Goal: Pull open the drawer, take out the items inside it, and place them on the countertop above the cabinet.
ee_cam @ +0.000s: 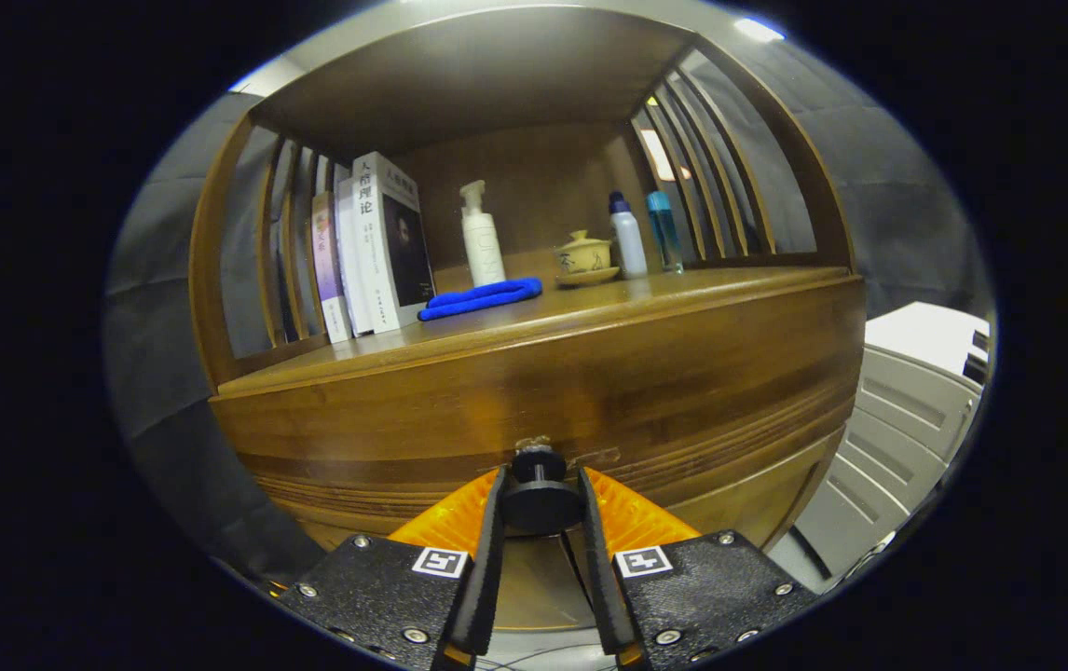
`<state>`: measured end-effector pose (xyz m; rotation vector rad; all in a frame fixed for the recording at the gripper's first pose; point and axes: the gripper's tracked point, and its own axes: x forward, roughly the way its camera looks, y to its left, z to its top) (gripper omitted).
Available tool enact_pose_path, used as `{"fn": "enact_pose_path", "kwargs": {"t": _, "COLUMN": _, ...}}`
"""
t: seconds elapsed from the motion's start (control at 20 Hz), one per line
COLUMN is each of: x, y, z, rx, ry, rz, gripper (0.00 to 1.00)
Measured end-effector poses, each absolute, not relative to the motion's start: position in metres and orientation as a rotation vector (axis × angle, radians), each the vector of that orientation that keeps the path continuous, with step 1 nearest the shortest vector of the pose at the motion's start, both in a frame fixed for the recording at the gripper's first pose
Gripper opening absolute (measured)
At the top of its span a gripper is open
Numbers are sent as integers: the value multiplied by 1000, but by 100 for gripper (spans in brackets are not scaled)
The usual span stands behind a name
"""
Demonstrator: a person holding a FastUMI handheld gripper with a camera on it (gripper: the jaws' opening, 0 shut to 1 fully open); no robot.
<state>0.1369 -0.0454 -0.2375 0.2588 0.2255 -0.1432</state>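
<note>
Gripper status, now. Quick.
Gripper: shut on the drawer knob, one finger pressing each side of it, right at the wooden drawer front.

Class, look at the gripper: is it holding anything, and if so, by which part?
The gripper is shut on the drawer knob, a finger on each side of its round head; the drawer looks closed.

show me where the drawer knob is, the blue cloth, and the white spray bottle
drawer knob [540,499]: gripper view, on its round head, held between the fingers.
blue cloth [481,298]: gripper view, middle of the folded cloth.
white spray bottle [483,244]: gripper view, on its body.
</note>
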Motion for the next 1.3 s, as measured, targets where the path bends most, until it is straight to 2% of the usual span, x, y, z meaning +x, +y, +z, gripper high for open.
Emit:
{"fn": "enact_pose_path", "kwargs": {"t": 0.55, "x": 136, "y": -46, "z": -237, "rx": 118, "ry": 204, "rz": -159, "gripper": 31}}
{"fn": "enact_pose_path", "kwargs": {"t": 1.3, "x": 87, "y": -46, "z": -236, "rx": 119, "ry": 255, "rz": -160, "gripper": 31}}
